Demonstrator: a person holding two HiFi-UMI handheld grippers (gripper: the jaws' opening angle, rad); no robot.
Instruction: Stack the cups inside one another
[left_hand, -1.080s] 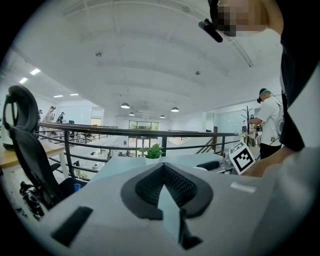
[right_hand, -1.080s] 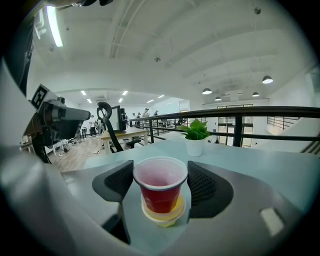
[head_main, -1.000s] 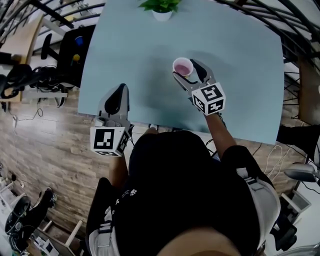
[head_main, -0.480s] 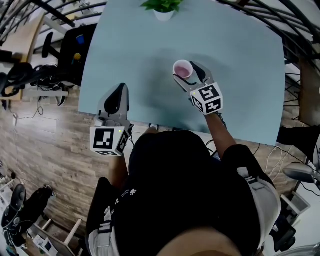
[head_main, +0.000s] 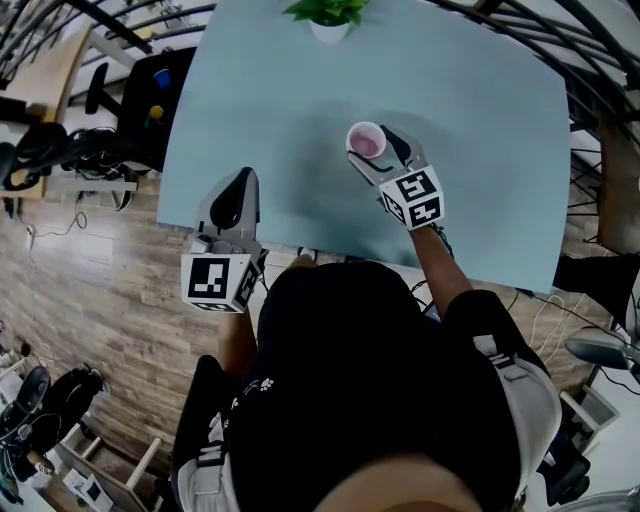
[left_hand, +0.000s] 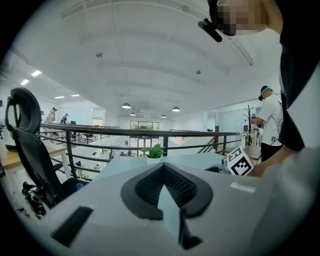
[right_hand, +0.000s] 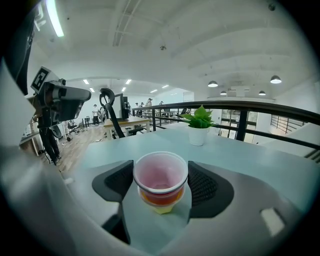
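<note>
Pale blue tabletop: right gripper clasps pink-orange-yellow nested plastic cups near rim, likely light, crushable; left gripper, eight o'clock, closed, empty.

Thin plastic cups, matt table

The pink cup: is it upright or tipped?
Upright: the pink cup shows its open mouth upward, gripped by the right gripper.
</note>
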